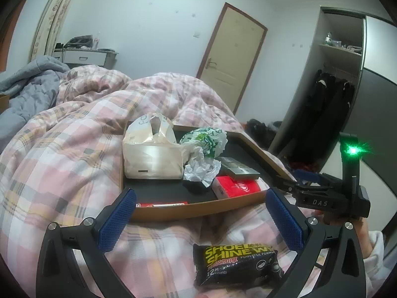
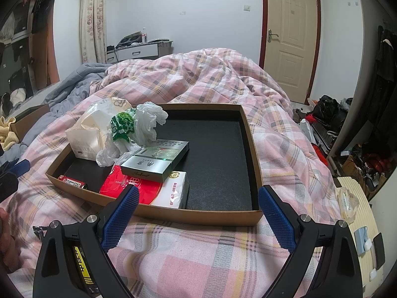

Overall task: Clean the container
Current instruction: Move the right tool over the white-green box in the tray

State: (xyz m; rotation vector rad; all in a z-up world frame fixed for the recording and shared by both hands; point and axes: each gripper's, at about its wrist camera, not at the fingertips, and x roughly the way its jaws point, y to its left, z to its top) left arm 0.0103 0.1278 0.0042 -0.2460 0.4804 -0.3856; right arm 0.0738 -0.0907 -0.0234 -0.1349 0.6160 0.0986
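Right wrist view: one cardboard tray [image 2: 253,149], two boxes, two bags, both grippers [image 2: 198,213] [image 1: 201,213] spread, empty.

the quilt [image 2: 198,255] is checked in pink, white, grey and pale yellow. the tray [image 2: 255,149] is brown cardboard outside and lined in black. in it, a cream bag [image 1: 151,154] with a faint grey print is seen, beside crumpled plastic [image 2: 148,121] in white with a green and white patch. a silver-grey box [image 2: 153,161] is laid upon a red and white pack [image 2: 158,188]. a small red box [image 2: 72,181] with white lettering is seen by the near wall. the wipes packet [image 1: 238,265] is black, lettered in yellow, with a red band. the gripper pads [image 2: 121,218] are blue and finely gridded, set on black frames. a green light [image 1: 352,150] is shown on the right gripper [image 1: 310,186].
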